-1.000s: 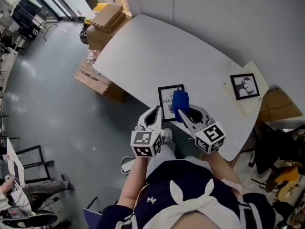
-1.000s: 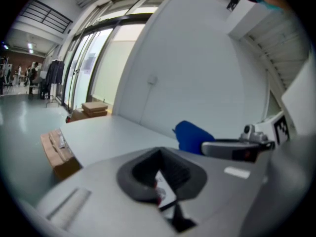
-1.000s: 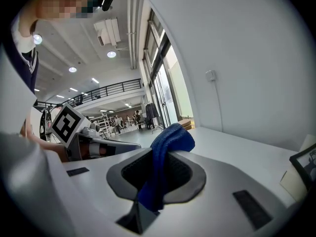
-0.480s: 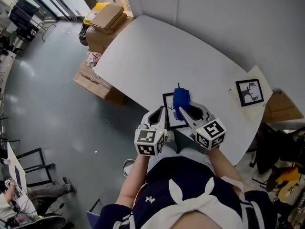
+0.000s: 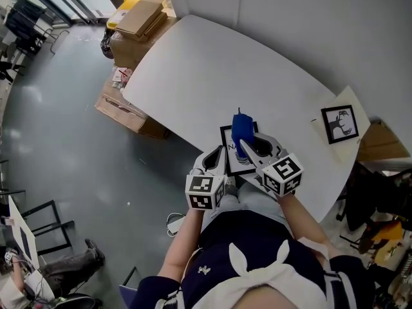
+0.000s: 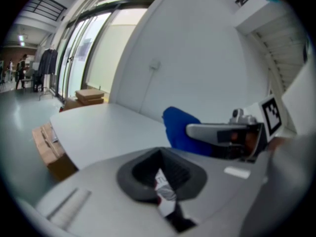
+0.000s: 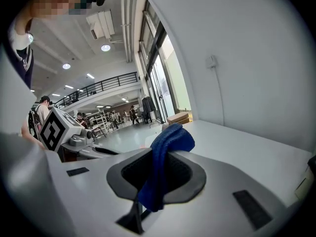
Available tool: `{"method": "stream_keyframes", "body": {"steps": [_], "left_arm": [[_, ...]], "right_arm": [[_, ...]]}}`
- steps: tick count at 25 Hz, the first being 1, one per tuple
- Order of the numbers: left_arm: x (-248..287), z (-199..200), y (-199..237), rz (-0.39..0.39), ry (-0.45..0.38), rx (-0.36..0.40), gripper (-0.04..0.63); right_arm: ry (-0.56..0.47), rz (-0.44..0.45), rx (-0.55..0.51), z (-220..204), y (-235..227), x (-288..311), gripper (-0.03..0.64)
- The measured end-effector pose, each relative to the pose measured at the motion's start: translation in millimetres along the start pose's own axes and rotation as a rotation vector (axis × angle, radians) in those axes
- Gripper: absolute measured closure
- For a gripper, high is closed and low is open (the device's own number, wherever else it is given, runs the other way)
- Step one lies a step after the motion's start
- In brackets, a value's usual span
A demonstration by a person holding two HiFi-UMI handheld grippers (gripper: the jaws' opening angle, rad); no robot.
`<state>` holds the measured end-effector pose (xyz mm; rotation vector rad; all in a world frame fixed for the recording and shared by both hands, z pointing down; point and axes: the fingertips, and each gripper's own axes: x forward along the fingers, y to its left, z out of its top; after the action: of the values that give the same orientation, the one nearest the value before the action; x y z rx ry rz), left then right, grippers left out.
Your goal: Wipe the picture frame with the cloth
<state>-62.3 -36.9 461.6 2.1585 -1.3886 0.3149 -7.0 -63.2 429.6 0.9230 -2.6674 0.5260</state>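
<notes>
A black-edged picture frame with a white print is at the near edge of the white table. My left gripper is shut on the frame's near left edge, and a strip of the frame shows between its jaws. My right gripper is shut on a blue cloth, which stands up over the frame's right part. The cloth hangs folded through the right jaws. In the left gripper view the cloth and the right gripper sit just ahead to the right.
A second black frame lies on a beige sheet at the table's right end. Cardboard boxes stand on the floor beyond the table's left end, and more boxes lie under its left edge. A white wall runs behind the table.
Both grippers, the cloth and the held frame have shifted slightly toward me and the table's near edge. The head view has drifted a little.
</notes>
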Motion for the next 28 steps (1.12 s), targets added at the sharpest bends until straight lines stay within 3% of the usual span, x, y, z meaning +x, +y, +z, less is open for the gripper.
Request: {"method": "stream_keyframes", "body": {"steps": [28], "left_arm": [[48, -66, 22, 0.004, 0.151, -0.041, 0.591]], "right_arm": [[0.146, 0.057, 0.07, -73, -28, 66, 0.555]]}}
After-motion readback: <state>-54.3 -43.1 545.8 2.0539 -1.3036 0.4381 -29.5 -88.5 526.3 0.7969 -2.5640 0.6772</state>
